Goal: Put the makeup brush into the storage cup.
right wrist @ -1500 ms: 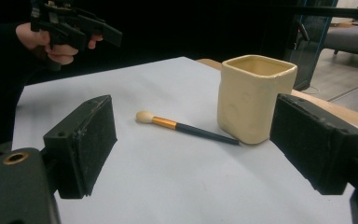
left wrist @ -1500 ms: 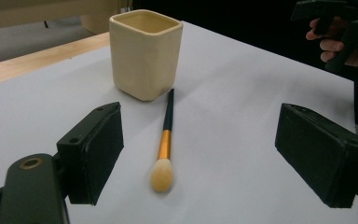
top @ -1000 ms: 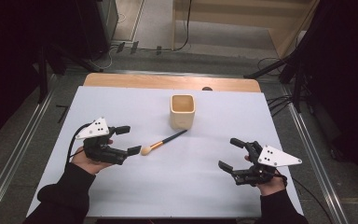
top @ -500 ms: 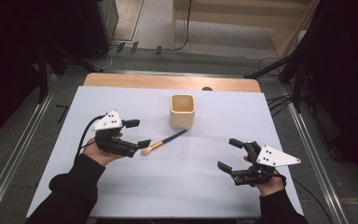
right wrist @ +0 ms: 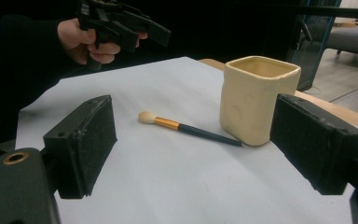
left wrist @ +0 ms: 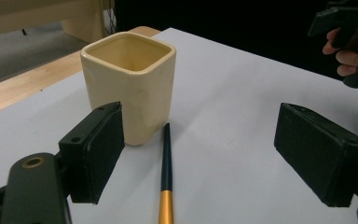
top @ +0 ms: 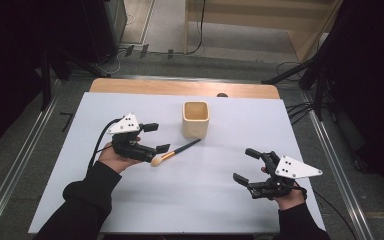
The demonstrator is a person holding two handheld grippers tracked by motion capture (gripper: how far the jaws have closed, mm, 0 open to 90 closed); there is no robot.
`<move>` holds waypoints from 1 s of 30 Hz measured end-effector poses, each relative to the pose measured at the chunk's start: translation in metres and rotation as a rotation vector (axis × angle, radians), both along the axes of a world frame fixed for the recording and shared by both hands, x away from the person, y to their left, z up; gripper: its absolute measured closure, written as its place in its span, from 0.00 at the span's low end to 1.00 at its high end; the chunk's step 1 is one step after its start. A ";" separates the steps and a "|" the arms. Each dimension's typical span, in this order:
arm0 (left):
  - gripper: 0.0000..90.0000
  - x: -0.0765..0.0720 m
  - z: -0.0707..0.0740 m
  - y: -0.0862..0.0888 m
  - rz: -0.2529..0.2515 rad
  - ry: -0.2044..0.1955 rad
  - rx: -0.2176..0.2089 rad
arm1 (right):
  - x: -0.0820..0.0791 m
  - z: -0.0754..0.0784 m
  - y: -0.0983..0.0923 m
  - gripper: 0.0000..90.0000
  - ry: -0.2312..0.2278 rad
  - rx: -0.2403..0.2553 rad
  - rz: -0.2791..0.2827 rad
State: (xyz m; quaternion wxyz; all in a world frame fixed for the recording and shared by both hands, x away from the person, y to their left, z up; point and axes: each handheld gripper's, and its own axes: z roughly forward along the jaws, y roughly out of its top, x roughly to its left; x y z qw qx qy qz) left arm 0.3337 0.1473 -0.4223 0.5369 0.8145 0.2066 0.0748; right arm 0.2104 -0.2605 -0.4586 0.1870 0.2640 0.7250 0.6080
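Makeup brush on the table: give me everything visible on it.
The makeup brush lies flat on the white table. It has a rounded cream bristle head, a gold ferrule and a thin dark handle. The handle tip ends at the base of the cream square cup; whether they touch is unclear. The left gripper hovers open over the head end, jaws astride it, not gripping.

Left tongs [top: 156,137] and right tongs [top: 246,165] both gape, hand-held above the table.

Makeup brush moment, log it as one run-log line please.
left gripper: open, over the makeup brush head | right gripper: open, apart | cup: upright, brush tip beside it | brush: flat on table
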 end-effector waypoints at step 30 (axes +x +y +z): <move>0.19 0.030 -0.011 -0.050 -0.010 0.069 0.170 | -0.001 0.002 0.000 0.17 -0.005 0.005 0.008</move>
